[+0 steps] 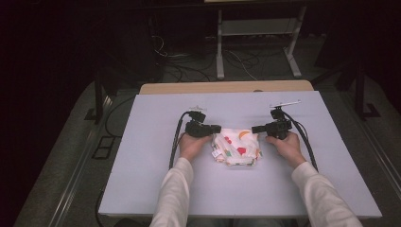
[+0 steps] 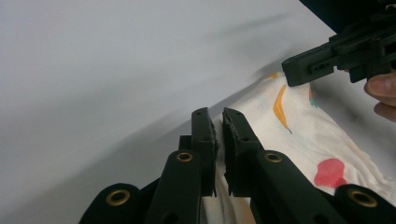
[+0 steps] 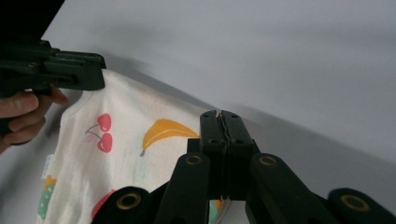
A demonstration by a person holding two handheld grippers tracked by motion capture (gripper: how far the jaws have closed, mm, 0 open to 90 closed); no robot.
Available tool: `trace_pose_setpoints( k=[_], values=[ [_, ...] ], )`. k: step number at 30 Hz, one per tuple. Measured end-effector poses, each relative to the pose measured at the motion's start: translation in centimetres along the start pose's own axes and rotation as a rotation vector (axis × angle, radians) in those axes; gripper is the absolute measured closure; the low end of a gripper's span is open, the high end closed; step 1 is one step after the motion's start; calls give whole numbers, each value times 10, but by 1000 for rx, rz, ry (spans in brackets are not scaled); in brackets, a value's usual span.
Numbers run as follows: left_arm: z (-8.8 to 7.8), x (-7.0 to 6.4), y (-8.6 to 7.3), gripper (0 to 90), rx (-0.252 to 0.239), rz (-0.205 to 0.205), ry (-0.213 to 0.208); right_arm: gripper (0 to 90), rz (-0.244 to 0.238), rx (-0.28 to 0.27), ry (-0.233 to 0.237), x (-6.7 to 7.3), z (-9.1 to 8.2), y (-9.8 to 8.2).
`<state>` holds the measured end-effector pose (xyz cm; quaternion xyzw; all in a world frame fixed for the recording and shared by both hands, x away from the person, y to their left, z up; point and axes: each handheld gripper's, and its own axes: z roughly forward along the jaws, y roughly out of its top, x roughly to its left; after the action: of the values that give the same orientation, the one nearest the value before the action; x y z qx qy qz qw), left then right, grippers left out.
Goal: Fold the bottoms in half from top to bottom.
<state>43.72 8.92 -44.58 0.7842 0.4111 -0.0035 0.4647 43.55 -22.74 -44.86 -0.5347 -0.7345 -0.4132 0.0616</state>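
Your left claw [image 1: 216, 128] is clenched on the left far corner of the cloth [image 1: 238, 147]; in the left gripper view a thin white fold is pinched between its jaws, which stand almost together, and the rest of the cloth [image 2: 303, 135] runs off to the right of them. The cloth is a small white piece printed with fruit, folded into a rough square, and it lies on the table [image 1: 156, 142] between your two hands, just in front of you and a little toward the right. Its far edge runs left to right, straight from one claw to the other, and that line is what the next move turns on. Your right claw [image 1: 256, 128] is clamped on the right far corner; in the right gripper view its jaws are pressed tight with a sliver of cloth at the tips, beside the banana print [image 3: 164, 130]. Both claws point inward at each other across that edge, and neither hand is nearer the cloth, so I judge the edge will only stay straight if you carry both corners evenly.
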Motion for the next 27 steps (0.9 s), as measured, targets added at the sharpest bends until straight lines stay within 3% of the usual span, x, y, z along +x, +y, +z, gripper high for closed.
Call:
trace_pose_setpoints(
  k=[5,12,18,27],
  values=[
    [0,5,6,828,-7,-4,29,874,6,-21,-12,4,5,6],
    [-2,12,14,828,-9,-8,37,874,15,-44,-23,8,8,13],
    [2,12,19,827,22,31,64,874,-3,-58,-49,10,10,14],
    [3,19,17,827,8,5,64,874,0,-79,-48,7,16,17]
  ],
)
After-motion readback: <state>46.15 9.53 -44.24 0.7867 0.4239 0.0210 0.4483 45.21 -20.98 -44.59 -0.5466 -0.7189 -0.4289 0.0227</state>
